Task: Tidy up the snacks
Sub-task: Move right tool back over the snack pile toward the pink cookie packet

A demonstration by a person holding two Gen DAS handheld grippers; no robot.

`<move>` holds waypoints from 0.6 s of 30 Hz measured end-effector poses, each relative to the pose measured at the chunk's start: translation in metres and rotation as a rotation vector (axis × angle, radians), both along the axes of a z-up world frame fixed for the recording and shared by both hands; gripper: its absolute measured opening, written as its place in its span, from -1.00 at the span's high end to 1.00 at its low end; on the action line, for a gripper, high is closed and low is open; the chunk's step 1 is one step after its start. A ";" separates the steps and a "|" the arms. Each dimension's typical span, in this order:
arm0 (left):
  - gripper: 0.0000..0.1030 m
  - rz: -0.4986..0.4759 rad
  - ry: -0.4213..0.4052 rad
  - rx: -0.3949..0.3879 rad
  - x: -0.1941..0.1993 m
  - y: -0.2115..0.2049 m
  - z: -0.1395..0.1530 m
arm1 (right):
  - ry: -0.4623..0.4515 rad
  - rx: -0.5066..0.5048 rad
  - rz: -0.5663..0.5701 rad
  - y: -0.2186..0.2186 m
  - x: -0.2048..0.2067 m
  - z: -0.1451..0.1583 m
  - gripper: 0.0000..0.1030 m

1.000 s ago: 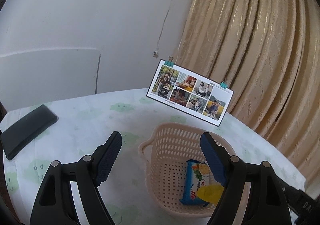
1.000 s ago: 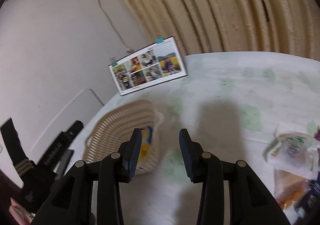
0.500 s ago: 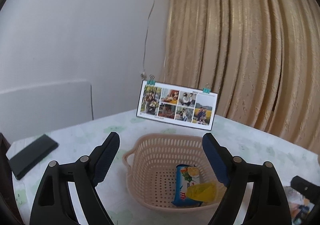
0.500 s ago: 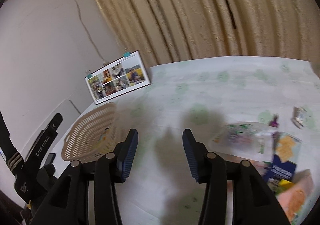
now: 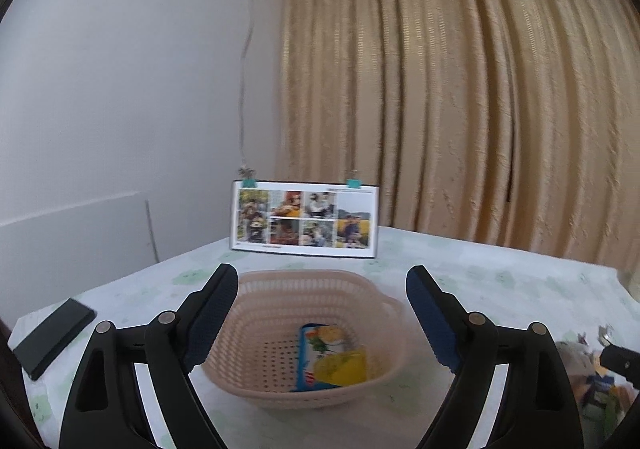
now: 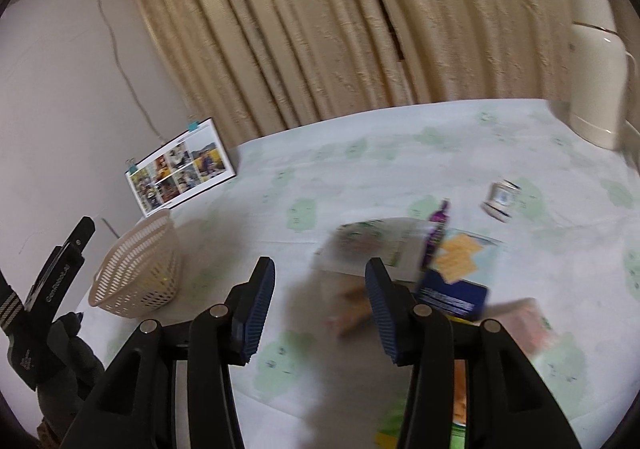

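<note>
Two snack packets (image 5: pixel 329 359) in basket (image 5: pixel 280 281) (both grippers' (image 5: pixel 322 313) (image 6: pixel 320 305) jaws apart, empty)

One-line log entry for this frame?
left gripper: open, over basket | right gripper: open, empty, near snack pile | basket: two packets

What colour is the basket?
The basket is pale pinkish beige, with little holes all over; the left wrist view shows it best.

Motion blur smears the snack packets (image 6: pixel 448 269) on the desk (image 6: pixel 360 169); their labels are unreadable. The thermos (image 6: pixel 596 69) is cut by the right edge.
</note>
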State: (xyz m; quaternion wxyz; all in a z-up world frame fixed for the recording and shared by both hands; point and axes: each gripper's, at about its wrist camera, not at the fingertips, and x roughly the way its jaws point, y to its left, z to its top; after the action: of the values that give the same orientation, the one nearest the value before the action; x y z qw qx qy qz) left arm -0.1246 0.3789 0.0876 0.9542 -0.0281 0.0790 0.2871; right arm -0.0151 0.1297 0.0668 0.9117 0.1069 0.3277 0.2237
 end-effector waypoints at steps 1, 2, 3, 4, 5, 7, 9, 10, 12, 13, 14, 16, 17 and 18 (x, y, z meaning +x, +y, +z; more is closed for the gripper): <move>-0.71 -0.012 0.005 0.002 0.001 -0.003 0.000 | 0.001 -0.001 -0.009 -0.005 -0.001 -0.001 0.12; -0.71 -0.025 0.010 0.004 0.002 -0.006 0.001 | 0.001 -0.004 -0.017 -0.010 -0.002 -0.002 0.09; -0.72 -0.043 0.018 0.004 0.004 -0.009 0.001 | 0.001 -0.010 -0.026 -0.014 -0.003 -0.002 0.06; -0.72 -0.064 0.028 0.005 0.006 -0.014 0.001 | 0.000 -0.014 -0.034 -0.019 -0.005 -0.003 0.01; -0.72 -0.075 0.035 0.007 0.007 -0.017 0.002 | 0.001 -0.016 -0.043 -0.024 -0.006 -0.004 -0.03; -0.72 -0.111 0.053 0.012 0.011 -0.026 0.002 | 0.005 -0.020 -0.059 -0.034 -0.009 -0.006 -0.04; -0.72 -0.155 0.078 0.018 0.016 -0.035 0.002 | 0.009 -0.028 -0.079 -0.045 -0.012 -0.008 -0.05; -0.72 -0.172 0.088 0.022 0.018 -0.039 0.002 | 0.015 -0.030 -0.090 -0.051 -0.013 -0.010 -0.07; -0.72 -0.221 0.119 0.028 0.023 -0.050 0.000 | 0.032 -0.034 -0.109 -0.064 -0.017 -0.014 -0.14; -0.73 -0.242 0.132 0.025 0.025 -0.053 0.000 | 0.040 -0.036 -0.119 -0.070 -0.018 -0.016 -0.20; -0.73 -0.264 0.147 0.019 0.028 -0.056 -0.001 | 0.048 -0.037 -0.129 -0.076 -0.020 -0.018 -0.24; -0.73 -0.314 0.184 -0.002 0.034 -0.064 -0.003 | 0.067 -0.033 -0.142 -0.086 -0.023 -0.023 -0.29; -0.73 -0.336 0.202 -0.014 0.038 -0.067 -0.005 | 0.079 -0.028 -0.147 -0.091 -0.025 -0.025 -0.30; -0.73 -0.361 0.227 -0.031 0.042 -0.071 -0.007 | 0.089 -0.020 -0.150 -0.095 -0.027 -0.027 -0.30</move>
State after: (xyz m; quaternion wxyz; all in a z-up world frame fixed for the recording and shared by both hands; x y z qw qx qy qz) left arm -0.0828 0.3080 0.0809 0.9746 0.0045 0.1942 0.1117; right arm -0.0422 0.0350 0.0400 0.9114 0.1317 0.3613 0.1467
